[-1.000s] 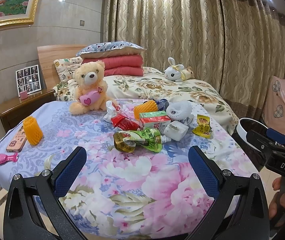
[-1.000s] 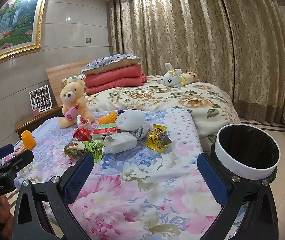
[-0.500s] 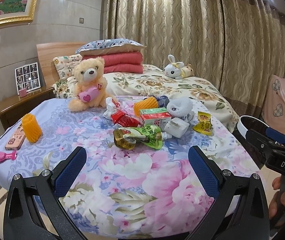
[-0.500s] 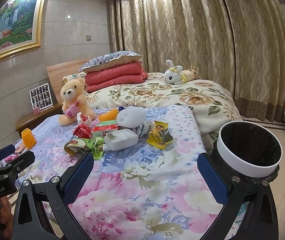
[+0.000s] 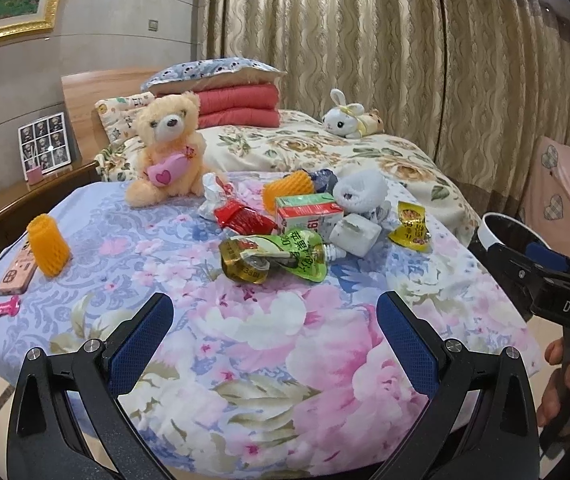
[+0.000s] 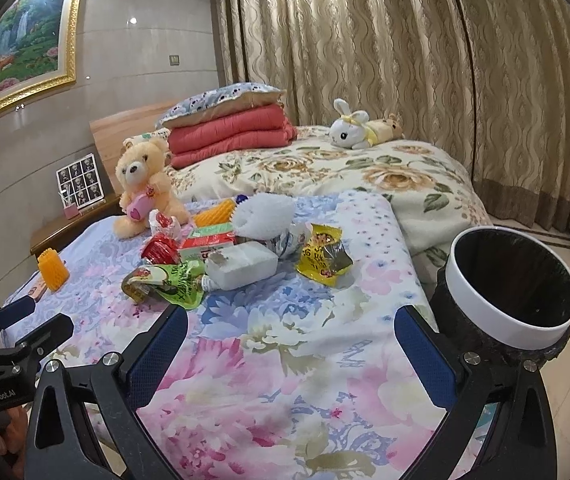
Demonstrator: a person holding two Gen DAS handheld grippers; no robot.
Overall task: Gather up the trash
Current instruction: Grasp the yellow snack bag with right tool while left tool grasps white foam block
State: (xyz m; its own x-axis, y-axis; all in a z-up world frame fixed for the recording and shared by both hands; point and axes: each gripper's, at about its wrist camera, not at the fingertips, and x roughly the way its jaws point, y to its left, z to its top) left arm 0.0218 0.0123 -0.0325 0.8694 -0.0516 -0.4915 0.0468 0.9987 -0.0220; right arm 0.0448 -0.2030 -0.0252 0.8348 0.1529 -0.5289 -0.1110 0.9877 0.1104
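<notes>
Both cameras closer to trash pile (image 5: 297,224) than before; crumpled wrappers, cartons mid-bedspread (image 5: 245,360). Left gripper (image 5: 273,332), right gripper (image 6: 291,346) spread, empty. Bin (image 6: 513,280) opening visible only from right wrist

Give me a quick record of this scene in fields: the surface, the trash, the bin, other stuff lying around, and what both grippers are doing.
surface: floral bedspread
trash: green pouch, red wrapper, carton, yellow packet, piled mid-bed
bin: white-rimmed bin, beside the bed, at right
other items: teddy bear, phone
left gripper: jaws open, empty
right gripper: jaws open, empty
</notes>
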